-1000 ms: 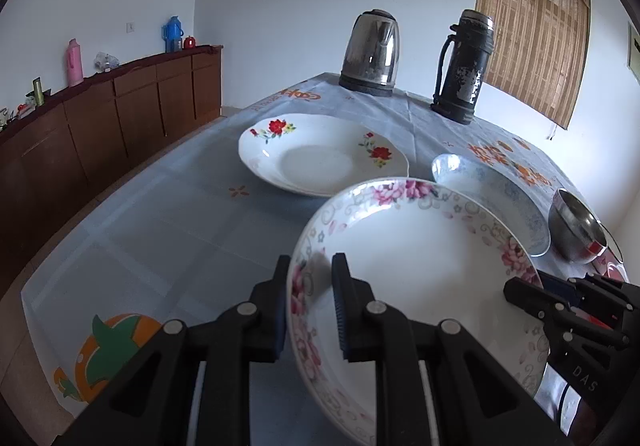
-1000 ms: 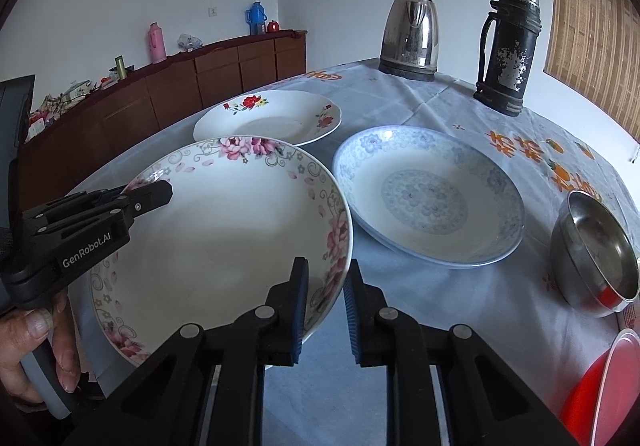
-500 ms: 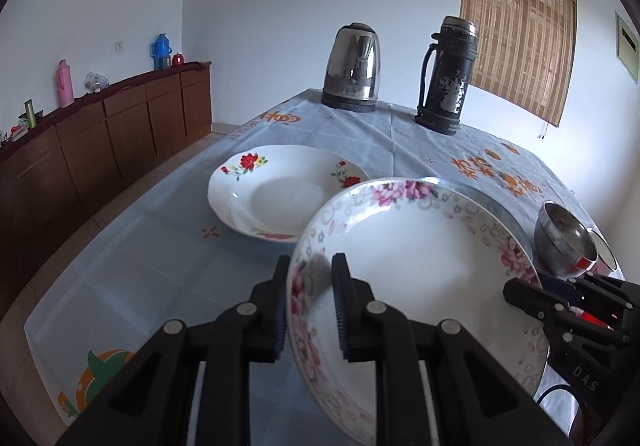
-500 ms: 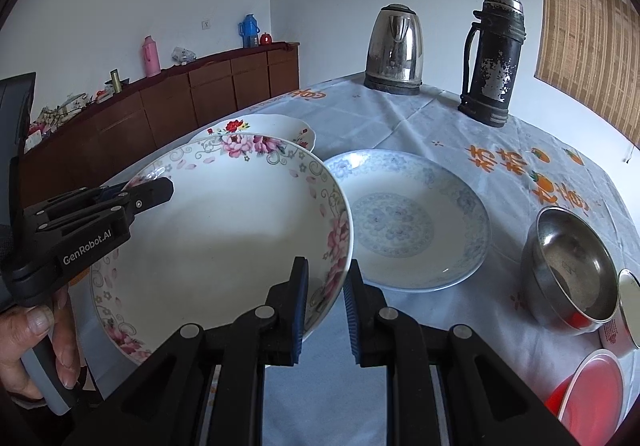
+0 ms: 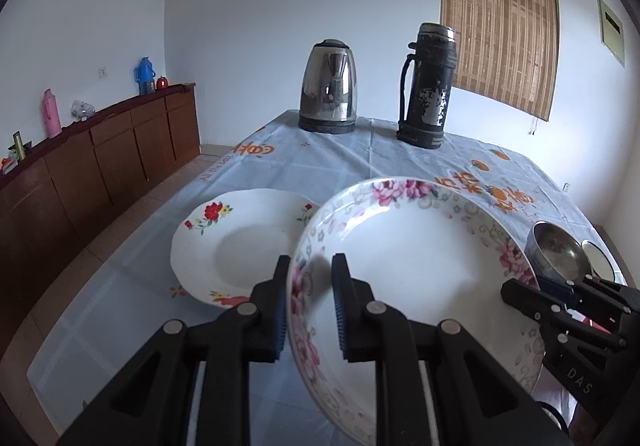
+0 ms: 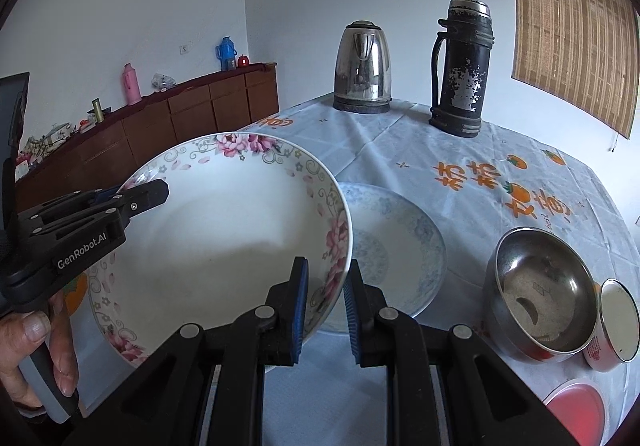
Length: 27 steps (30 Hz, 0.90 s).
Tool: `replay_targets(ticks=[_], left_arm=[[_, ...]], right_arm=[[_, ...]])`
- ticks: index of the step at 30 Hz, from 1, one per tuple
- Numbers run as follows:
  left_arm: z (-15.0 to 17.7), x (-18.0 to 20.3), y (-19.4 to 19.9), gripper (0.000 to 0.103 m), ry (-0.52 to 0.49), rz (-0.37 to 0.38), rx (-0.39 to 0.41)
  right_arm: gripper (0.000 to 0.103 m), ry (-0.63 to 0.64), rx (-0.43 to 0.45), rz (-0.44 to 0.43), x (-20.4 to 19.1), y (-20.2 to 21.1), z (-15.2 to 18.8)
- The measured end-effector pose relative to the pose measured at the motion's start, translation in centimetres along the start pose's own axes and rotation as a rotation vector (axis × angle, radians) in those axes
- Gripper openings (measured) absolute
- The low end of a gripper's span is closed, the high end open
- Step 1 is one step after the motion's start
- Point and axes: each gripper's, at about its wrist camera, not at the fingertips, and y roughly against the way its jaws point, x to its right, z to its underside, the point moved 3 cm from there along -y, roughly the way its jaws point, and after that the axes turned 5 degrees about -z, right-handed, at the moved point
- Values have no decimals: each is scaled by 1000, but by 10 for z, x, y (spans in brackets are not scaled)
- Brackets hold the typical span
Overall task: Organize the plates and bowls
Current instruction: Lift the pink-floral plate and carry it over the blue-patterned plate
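Both grippers hold one white plate with a pink flower rim (image 5: 420, 258), lifted above the table; it also shows in the right wrist view (image 6: 224, 230). My left gripper (image 5: 309, 306) is shut on its left rim. My right gripper (image 6: 325, 306) is shut on its right rim. A white plate with red flowers (image 5: 240, 242) lies on the table to the left, below the held plate. A blue-patterned plate (image 6: 400, 246) lies to the right, partly hidden by the held plate. A steel bowl (image 6: 540, 282) stands further right.
A steel kettle (image 6: 362, 68) and a dark thermos (image 6: 462, 66) stand at the far end of the table (image 6: 500, 174). A small red-and-white bowl (image 6: 616, 326) and a red lid (image 6: 576, 406) sit at the right edge. A wooden cabinet (image 5: 100, 166) runs along the left wall.
Both grippers have raised the pink-flowered plate higher above the table and drawn it back; the plates on the table now look lower and farther away.
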Motion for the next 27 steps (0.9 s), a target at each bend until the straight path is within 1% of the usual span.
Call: replay_targets(ticks=[9, 14, 20, 27], left_arm=[[-19, 21, -7, 17, -33, 12, 14], [-28, 27, -17, 17, -29, 20, 16], [-37, 34, -34, 17, -32, 36, -5], [-43, 43, -51, 17, -38, 53, -19]], right_arm=[[19, -48, 30, 37, 21, -1, -10], [19, -59, 49, 65, 31, -3, -19], [19, -75, 57, 98, 42, -11, -29], [19, -92, 51, 132, 52, -20, -30]])
